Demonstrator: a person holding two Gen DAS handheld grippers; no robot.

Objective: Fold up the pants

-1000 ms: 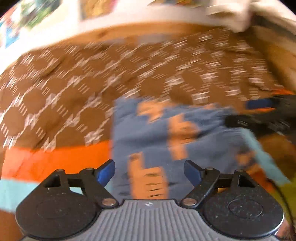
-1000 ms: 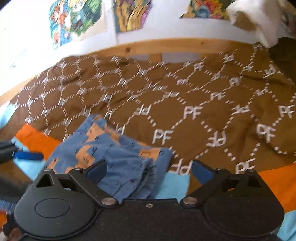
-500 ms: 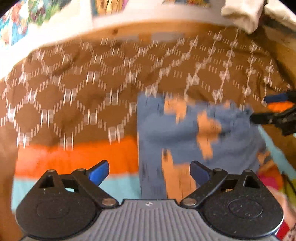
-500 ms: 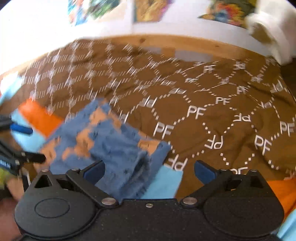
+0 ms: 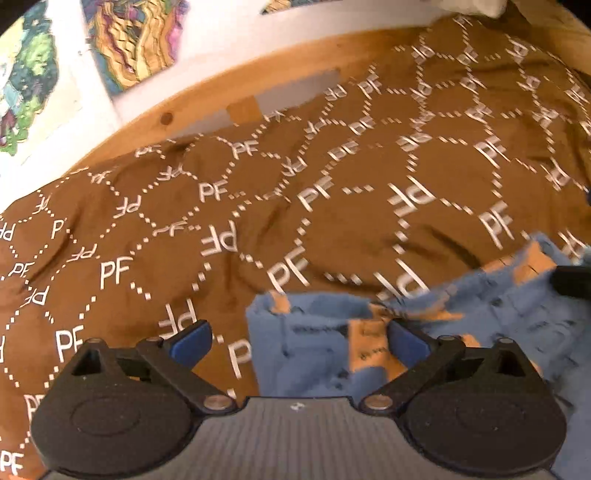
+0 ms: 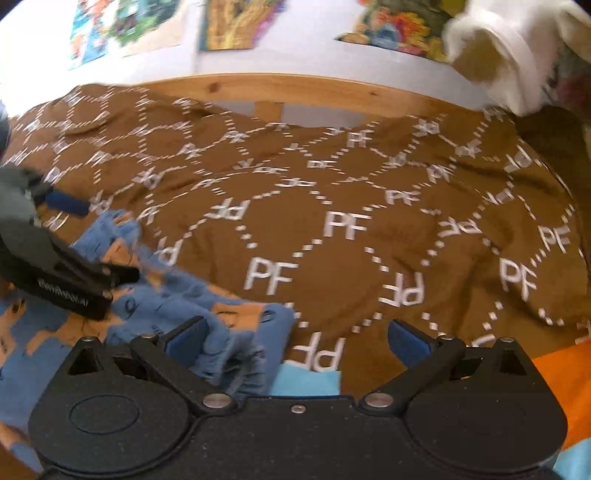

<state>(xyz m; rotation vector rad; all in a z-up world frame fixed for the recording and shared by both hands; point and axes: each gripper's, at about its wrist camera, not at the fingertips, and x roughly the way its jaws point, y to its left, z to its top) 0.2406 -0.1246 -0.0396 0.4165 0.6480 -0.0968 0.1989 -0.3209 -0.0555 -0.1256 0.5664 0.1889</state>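
blue-and-orange pants [image 5: 317, 350] bunched on brown bedspread [image 5: 332, 221]; left gripper [image 5: 299, 341] opening over their edge, right gripper [image 6: 295, 338] spread, nothing pinched; likely risk: uneven grabs dragging layers, skewing fold

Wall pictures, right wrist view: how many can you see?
3. One at the far left, one left of centre, one right of centre, all above the wooden bed rail. Their tops are cropped; more may lie out of frame.
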